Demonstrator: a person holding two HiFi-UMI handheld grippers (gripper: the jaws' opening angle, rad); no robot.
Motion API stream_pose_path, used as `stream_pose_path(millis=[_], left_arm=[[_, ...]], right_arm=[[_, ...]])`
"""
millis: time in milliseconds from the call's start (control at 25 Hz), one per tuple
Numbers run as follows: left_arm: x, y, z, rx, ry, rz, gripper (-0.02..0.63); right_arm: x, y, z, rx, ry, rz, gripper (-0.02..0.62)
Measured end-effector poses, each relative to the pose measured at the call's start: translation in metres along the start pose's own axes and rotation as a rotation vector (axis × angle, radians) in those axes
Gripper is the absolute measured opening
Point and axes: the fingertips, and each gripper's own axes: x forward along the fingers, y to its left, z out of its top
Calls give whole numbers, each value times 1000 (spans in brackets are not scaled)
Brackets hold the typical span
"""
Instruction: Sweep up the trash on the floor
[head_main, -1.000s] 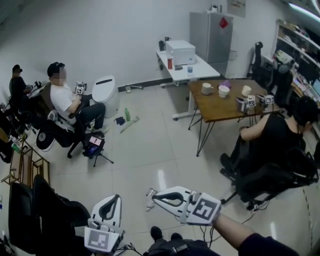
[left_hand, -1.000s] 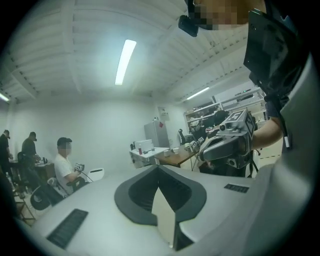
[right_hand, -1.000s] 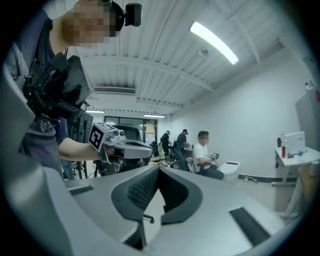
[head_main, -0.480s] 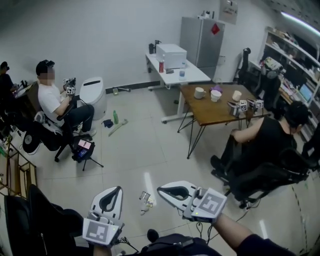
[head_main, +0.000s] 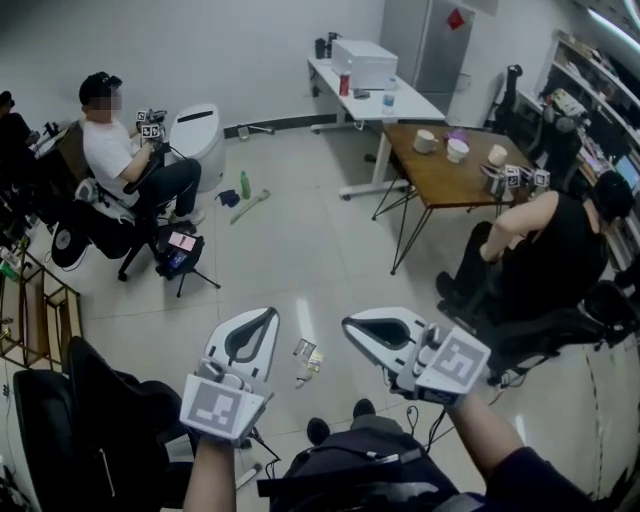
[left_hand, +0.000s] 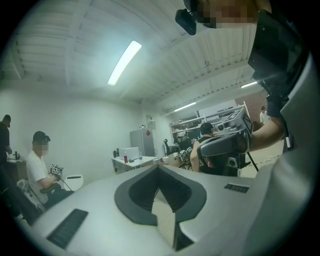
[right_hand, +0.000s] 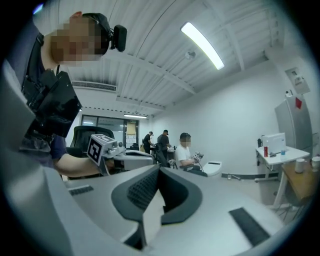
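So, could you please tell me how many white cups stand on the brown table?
3 white cups on the brown table: one at its far left, one just right of it, one further right. The seated person may hide more.

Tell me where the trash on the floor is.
In the head view, bottom centre, the trash lies on the floor between the left gripper and the right gripper.

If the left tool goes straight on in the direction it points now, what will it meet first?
Nothing close: the left tool points out over bare floor. The first thing in its line seems to be the white table far ahead, though depth is unclear.
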Motion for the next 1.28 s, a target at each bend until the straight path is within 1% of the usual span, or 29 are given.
stream_pose_path(millis=[120, 280, 400, 480, 560, 640, 760, 920, 1040, 1160, 1280], left_arm=[[-2, 7, 12, 19, -12, 11, 0], [-3, 17, 22, 36, -14, 42, 0], [0, 21, 26, 44, -1, 56, 0], [5, 23, 27, 34, 3, 48, 0], [19, 25, 29, 29, -1, 13, 0], [43, 27, 33, 13, -9, -26, 0], [77, 24, 40, 2, -6, -45, 0], [107, 20, 43, 32, 39, -20, 0], [127, 25, 46, 47, 56, 5, 0], [136, 34, 47, 42, 63, 45, 0], [137, 45, 49, 40, 71, 120, 0]], right_arm=[[10, 4, 14, 19, -13, 58, 14], [25, 3, 28, -15, -25, 114, 14], [32, 0, 30, -31, -22, 156, 14], [36, -6, 26, -35, -12, 181, 14], [40, -20, 22, -35, -3, 194, 14], [40, -45, 18, -20, -2, 194, 14], [32, -84, 14, 17, -12, 183, 14], [25, -125, 15, 64, -39, 195, 14], [27, -154, 21, 65, -52, 216, 12], [35, -167, 21, 54, -51, 254, 12], [47, -174, 22, 54, -47, 328, 12]])
